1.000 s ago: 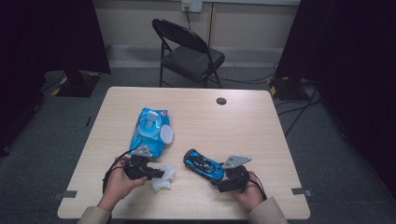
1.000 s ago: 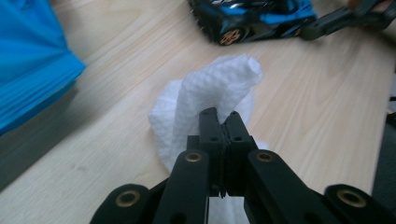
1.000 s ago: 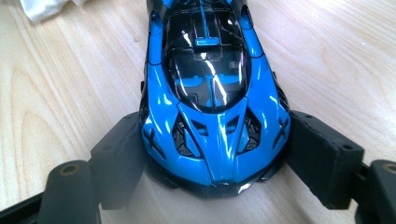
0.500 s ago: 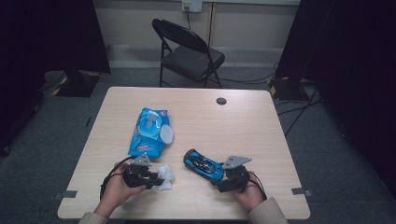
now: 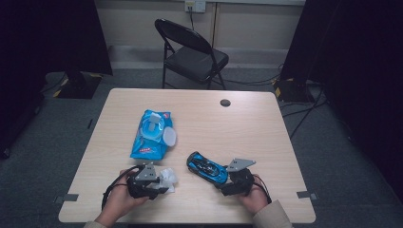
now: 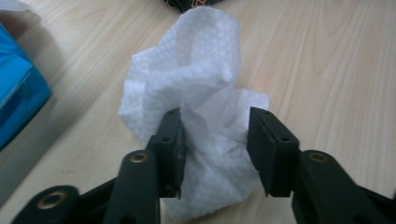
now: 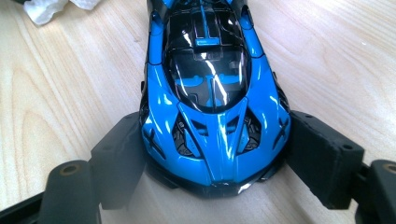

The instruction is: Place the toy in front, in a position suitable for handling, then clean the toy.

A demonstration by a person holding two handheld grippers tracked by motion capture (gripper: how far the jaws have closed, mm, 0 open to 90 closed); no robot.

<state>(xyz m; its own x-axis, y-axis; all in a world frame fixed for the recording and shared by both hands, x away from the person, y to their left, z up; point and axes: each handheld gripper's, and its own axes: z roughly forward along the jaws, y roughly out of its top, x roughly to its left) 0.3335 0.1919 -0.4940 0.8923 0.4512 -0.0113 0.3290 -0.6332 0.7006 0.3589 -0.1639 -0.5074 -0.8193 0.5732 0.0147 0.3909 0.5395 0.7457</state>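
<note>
Left gripper (image 6: 215,140): You hold it low over the table, near your edge. Its jaws have just been opening. They now stand apart with the wipe between them. One jaw touches the wipe's side. The other has a small gap next to it, so the wipe is not squeezed.
White wipe (image 6: 201,98): It is a crumpled bunch, and it sits on the table (image 5: 266,128) in front of your left hand (image 5: 119,204). It stands up a bit like a little hill.
Right gripper (image 7: 215,158): Its jaws press on both sides of the toy car's end. You have a firm hold on it.
Blue toy car (image 7: 210,93): It sits on its wheels on the table, near your right hand (image 5: 254,199). Its far end points toward the wipe.
Blue wipes pack (image 5: 153,134): It lies flat on the table, just past the wipe. Its lid is flipped open.
Folding chair (image 5: 192,52): It stands on the floor past the far side of the table.
</note>
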